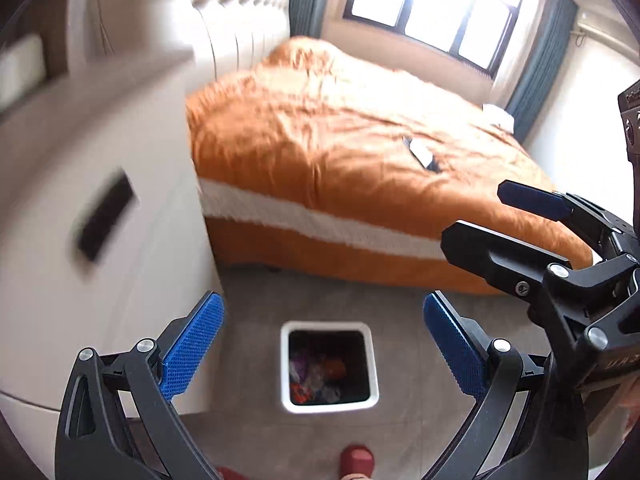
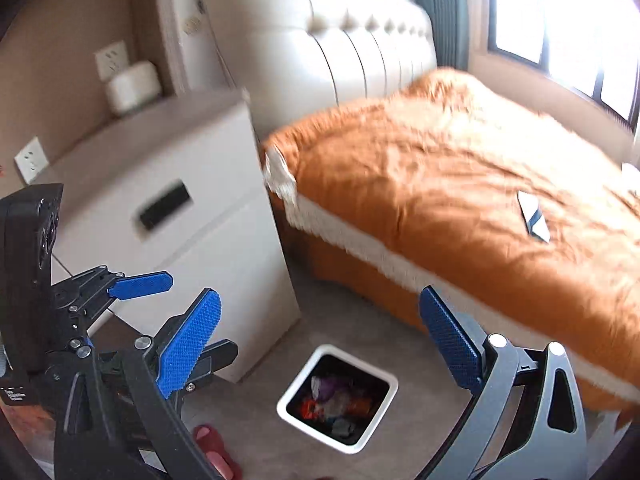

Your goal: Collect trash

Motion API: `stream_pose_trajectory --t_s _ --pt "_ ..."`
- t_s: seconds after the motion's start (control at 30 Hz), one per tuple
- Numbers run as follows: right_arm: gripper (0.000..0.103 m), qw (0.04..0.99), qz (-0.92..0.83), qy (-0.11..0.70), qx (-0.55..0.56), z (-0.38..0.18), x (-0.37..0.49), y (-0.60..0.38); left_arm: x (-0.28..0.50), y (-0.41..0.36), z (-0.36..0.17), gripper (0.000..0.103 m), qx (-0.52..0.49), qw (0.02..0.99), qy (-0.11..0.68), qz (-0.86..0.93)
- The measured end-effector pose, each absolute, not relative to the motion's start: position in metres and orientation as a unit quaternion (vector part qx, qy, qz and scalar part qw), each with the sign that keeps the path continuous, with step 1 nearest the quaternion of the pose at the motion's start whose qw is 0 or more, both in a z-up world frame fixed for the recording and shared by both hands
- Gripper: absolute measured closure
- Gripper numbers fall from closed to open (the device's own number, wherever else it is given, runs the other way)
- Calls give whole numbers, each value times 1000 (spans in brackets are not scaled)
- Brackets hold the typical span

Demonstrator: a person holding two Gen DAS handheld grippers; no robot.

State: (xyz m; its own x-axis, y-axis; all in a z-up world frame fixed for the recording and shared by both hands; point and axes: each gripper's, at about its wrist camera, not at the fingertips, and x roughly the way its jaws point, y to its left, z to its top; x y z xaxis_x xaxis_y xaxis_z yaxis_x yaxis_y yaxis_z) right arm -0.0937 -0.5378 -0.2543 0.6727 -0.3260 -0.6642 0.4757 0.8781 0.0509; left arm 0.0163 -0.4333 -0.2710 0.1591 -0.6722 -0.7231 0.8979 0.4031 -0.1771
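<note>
A white square trash bin (image 1: 285,364) stands on the grey floor below me, with several colourful wrappers inside; it also shows in the right wrist view (image 2: 294,394). My left gripper (image 1: 324,344) is open and empty, held high above the bin. My right gripper (image 2: 320,340) is open and empty too, also above the bin. The right gripper shows in the left wrist view (image 1: 472,216) at the right. The left gripper shows in the right wrist view (image 2: 200,316) at the left. A flat white and dark wrapper (image 1: 422,153) lies on the orange bed cover (image 2: 534,216).
An orange-covered bed (image 1: 340,140) with a cream padded headboard (image 2: 340,48) fills the far side. A white nightstand (image 2: 192,216) stands left of the bin, with a white round object (image 2: 132,86) on top. Red slippers (image 1: 356,460) are on the floor near me. A window (image 1: 436,4) is behind the bed.
</note>
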Motion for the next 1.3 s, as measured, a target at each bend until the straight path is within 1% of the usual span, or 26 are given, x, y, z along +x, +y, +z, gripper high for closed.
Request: stream_pose_trajectory --t_s 0.1,0.17,0.27,0.43,0.53,0.63,0.83,0.97,1.1,1.3 --pt "4 925 -205 305 92 -197 -91 -515 12 -408 -209 4 144 778 335 -511" --pt "4 934 -193 287 85 -169 -89 -504 12 -390 -171 4 137 801 314 -492" --pt "4 953 -157 250 73 -123 -81 -481 17 -362 -129 4 120 831 292 -459" --pt "4 974 -101 200 40 -70 -62 -445 25 -321 -82 4 107 862 272 -414" --pt "4 981 -63 181 35 -53 -51 -429 30 -294 -58 4 86 881 274 -375" --pt "4 985 -18 172 30 -42 -39 -412 29 -266 -38 4 69 902 270 -329" --pt "4 983 76 166 5 -27 -16 -370 31 -215 -15 4 96 939 272 -186" --pt "4 980 107 167 -9 -15 -5 -339 32 -172 0 4 72 950 273 -130" --pt "4 980 112 165 -6 -7 3 -310 39 -139 7 4 67 957 264 -104" --pt "4 984 78 161 3 -1 20 -268 59 -87 11 4 63 954 261 -133"
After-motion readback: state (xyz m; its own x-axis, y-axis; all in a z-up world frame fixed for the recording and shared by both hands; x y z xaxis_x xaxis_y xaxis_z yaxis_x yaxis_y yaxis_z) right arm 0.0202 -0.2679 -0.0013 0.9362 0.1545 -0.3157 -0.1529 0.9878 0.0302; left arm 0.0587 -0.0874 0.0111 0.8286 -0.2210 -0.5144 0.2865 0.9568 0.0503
